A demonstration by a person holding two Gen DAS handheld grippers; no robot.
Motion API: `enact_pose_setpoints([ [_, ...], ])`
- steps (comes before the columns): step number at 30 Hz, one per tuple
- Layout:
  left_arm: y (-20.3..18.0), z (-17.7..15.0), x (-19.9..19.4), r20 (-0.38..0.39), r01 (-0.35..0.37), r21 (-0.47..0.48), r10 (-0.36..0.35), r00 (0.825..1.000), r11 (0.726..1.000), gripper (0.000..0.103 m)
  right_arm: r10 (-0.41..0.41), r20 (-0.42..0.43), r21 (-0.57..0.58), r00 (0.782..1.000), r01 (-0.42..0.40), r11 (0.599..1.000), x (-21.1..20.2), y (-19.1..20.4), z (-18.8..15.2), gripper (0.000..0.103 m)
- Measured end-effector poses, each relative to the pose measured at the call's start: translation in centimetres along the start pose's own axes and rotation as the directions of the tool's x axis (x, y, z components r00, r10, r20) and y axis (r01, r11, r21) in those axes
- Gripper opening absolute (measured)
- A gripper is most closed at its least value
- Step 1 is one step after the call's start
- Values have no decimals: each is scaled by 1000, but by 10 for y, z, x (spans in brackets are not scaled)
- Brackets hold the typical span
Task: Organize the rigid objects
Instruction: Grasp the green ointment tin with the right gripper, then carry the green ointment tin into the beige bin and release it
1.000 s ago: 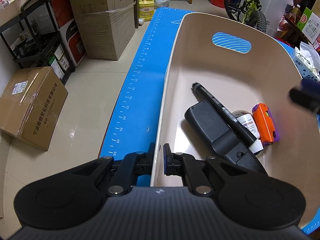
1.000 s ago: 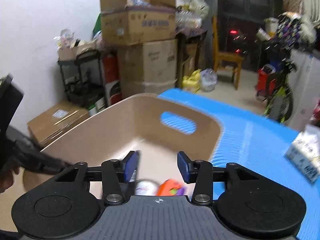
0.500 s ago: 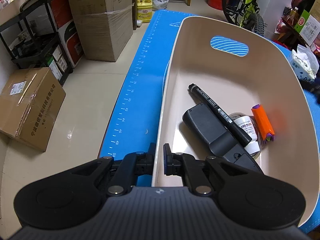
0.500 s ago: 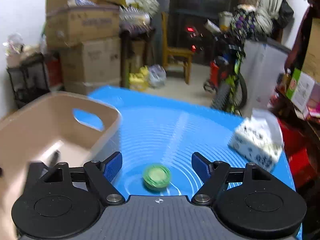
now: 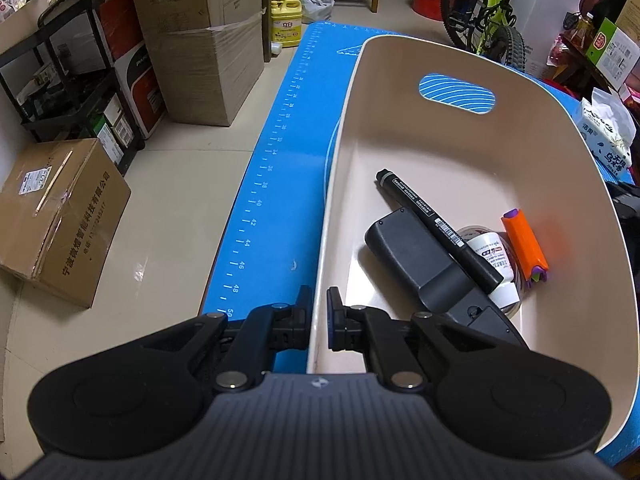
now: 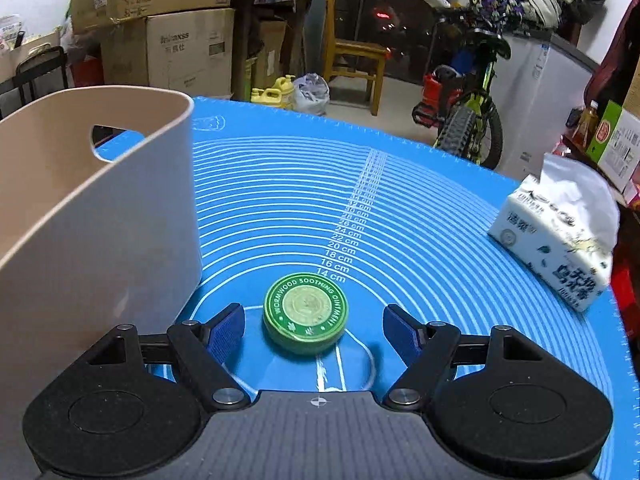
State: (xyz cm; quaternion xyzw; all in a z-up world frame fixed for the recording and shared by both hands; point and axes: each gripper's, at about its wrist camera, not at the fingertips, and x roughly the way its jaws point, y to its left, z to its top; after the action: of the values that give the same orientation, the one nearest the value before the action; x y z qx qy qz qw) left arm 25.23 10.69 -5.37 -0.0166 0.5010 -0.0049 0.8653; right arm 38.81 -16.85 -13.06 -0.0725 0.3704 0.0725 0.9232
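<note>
The beige basket (image 5: 472,148) sits on the blue measuring mat (image 5: 280,184), and everything else is easiest to place from it. The left gripper (image 5: 319,312) is clenched on the basket's near rim, one finger outside the wall and one inside, with the thin wall pinched between the pads. Inside the basket, on its floor toward the near end, lie a black marker (image 5: 436,230) slanting across a flat black device (image 5: 424,268), a small white bottle (image 5: 494,260) resting on what looks like a roll of clear tape, though the marker and bottle cover most of it, and an orange and purple tube (image 5: 524,246) just beside the bottle toward the basket's right wall. The basket's far wall has an oval handle cutout through which the mat shows. In the right wrist view the basket (image 6: 92,216) stands to the left, and the green round ointment tin (image 6: 306,314) lies flat on the mat (image 6: 420,240) just outside the basket's right wall. The right gripper (image 6: 314,326) is released, its blue-padded fingers (image 6: 228,328) spread wide to either side of the tin without touching it. A white tissue pack (image 6: 556,248) rests on the mat well apart from the basket, at the far right.
</note>
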Motion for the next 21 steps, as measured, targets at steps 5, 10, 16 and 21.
enact_pose_setpoints([
  [5,1,0,0,-2,-2,3,2,1000,1000,9,-5,-1,56,1000,5,998,14,-2,1,70],
  [10,2,0,0,-3,-1,2,1,1000,1000,9,5,37,31,999,-6,1000,7,3,-8,54],
  [16,3,0,-1,0,8,-6,-8,1000,1000,9,-13,113,-8,994,14,1000,-24,10,-13,54],
  [21,3,0,-1,1,13,-9,-13,1000,1000,9,-7,169,27,986,2,1000,-63,3,-13,54],
])
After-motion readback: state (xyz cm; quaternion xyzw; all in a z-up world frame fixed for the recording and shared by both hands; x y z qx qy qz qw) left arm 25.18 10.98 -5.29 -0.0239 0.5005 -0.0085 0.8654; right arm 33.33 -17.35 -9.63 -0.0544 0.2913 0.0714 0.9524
